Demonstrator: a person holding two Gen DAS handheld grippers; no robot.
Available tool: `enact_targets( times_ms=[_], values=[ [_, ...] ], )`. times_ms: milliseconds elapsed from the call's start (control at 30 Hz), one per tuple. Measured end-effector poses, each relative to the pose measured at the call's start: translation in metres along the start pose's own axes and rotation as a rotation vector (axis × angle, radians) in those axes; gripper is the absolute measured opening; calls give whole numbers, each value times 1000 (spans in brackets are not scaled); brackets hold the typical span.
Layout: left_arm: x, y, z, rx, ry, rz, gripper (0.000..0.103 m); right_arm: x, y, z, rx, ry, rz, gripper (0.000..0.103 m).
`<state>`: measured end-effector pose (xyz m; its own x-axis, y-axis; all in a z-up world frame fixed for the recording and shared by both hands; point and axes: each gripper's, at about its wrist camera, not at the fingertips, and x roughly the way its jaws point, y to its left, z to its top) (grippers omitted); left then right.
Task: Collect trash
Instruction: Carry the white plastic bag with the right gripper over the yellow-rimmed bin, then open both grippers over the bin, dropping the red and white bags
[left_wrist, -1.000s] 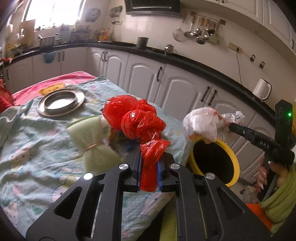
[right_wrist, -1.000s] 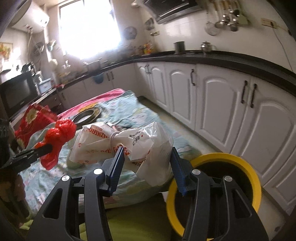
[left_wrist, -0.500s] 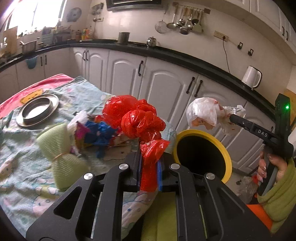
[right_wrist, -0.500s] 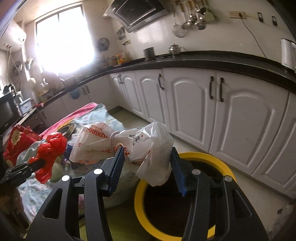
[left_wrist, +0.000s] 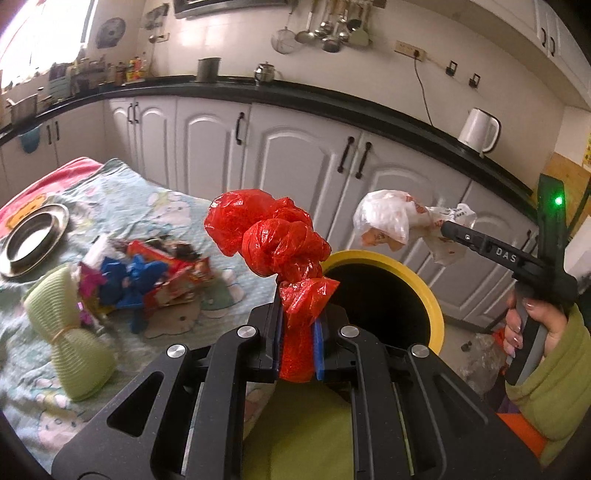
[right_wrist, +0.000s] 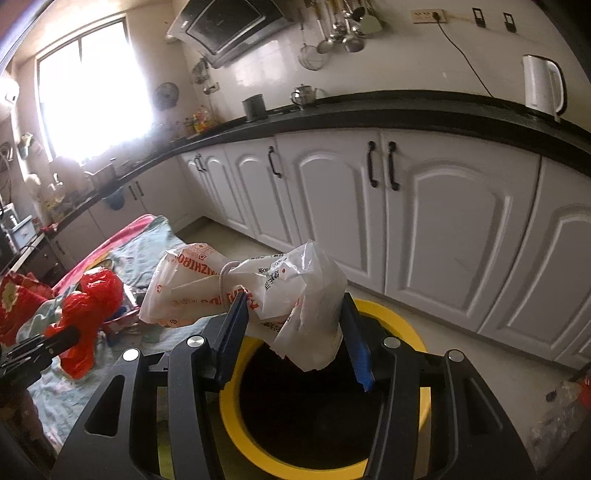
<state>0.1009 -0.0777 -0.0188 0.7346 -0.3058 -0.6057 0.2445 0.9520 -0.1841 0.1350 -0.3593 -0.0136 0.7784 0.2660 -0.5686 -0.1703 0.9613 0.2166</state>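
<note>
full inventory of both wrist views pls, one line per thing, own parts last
red plastic bag: 1, red, knotted, clamped in left tool.
white plastic bag: 1, white with red print, held in right tool over the bin.
trash bin: 1, yellow rim, dark inside, on floor by the table.
wrapper pile: 1 heap, red, blue, pink, on the tablecloth.
green mesh bundle: 1, pale green, tied at the middle, on the cloth.
metal plate: 1, silver, far end of table.
kettle: 1, white, on black counter.
left tool: 1, black, blue pads.
right tool: 1, black, blue pads.
right hand: 1, green sleeve.
</note>
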Motion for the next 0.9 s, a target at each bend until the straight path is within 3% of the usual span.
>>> enact_targets(
  times_ms=[400, 900],
  values=[
    [32, -28, -2, 42, 58, -62, 8, 10, -29, -2, 67, 34, -41, 49],
    [84, -61, -25, 107, 187, -155, 8, 23, -43, -7, 99, 84, -36, 50]
  ],
)
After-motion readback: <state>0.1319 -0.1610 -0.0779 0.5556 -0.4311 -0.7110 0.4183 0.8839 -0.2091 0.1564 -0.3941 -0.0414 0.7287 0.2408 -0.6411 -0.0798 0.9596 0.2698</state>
